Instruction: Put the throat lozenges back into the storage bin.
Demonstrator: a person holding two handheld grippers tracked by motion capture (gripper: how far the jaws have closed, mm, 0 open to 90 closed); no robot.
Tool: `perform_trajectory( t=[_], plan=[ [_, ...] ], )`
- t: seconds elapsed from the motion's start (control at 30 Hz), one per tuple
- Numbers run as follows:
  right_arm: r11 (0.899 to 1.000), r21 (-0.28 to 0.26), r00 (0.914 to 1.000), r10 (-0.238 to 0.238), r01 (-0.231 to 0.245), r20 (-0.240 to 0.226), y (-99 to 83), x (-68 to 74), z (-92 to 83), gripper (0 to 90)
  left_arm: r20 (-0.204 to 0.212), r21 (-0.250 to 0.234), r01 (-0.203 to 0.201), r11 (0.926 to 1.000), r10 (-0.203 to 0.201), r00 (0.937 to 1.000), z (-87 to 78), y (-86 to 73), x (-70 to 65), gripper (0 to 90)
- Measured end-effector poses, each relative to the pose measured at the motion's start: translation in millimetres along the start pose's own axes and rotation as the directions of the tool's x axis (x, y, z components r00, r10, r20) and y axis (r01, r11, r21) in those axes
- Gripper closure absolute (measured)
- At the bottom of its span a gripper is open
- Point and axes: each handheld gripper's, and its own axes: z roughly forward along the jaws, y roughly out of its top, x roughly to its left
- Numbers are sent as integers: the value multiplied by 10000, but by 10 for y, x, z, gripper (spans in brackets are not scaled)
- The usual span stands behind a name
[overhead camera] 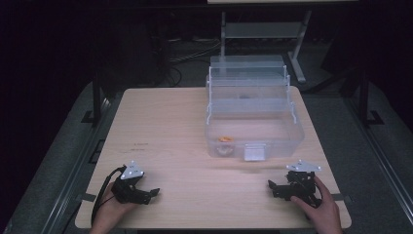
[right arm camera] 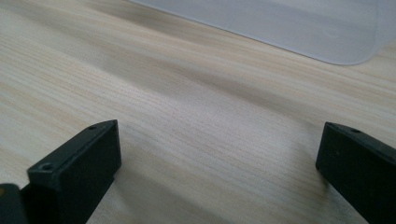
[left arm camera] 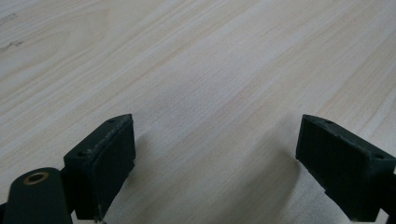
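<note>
A clear plastic tiered box (overhead camera: 253, 117) stands open on the light wooden table (overhead camera: 170, 122), right of the middle. A small orange item (overhead camera: 225, 139) lies in its bottom compartment, and a dark item (overhead camera: 243, 96) sits in an upper tray. My left gripper (overhead camera: 146, 192) rests on the table near the front left, held by a hand, open with nothing between its jaws. In the left gripper view both pads (left arm camera: 109, 158) stand wide apart over bare wood. My right gripper (overhead camera: 275, 187) rests at the front right, open and empty, just in front of the box, whose base (right arm camera: 299, 28) appears ahead of it.
The table's front edge (overhead camera: 209, 227) runs just behind both hands. A metal stand (overhead camera: 263, 34) and cables (overhead camera: 185, 56) sit on the dark floor beyond the table. Bare wood stretches between the two grippers and left of the box.
</note>
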Motion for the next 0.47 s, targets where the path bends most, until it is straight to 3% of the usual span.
perform_trajectory(
  t=[0.17, 0.47],
  plan=[
    [10000, -3, 10000, 1, -1, -1, 0, 0, 0, 0, -128, -516, -191, 9985, 184, 9997, 5, -73, -13, 108],
    [10000, -3, 10000, 0, 0, 0, 0, 0, 0, 0, -128, -546, -180, 9983, 173, 9998, -1, -83, -13, 108]
  ],
)
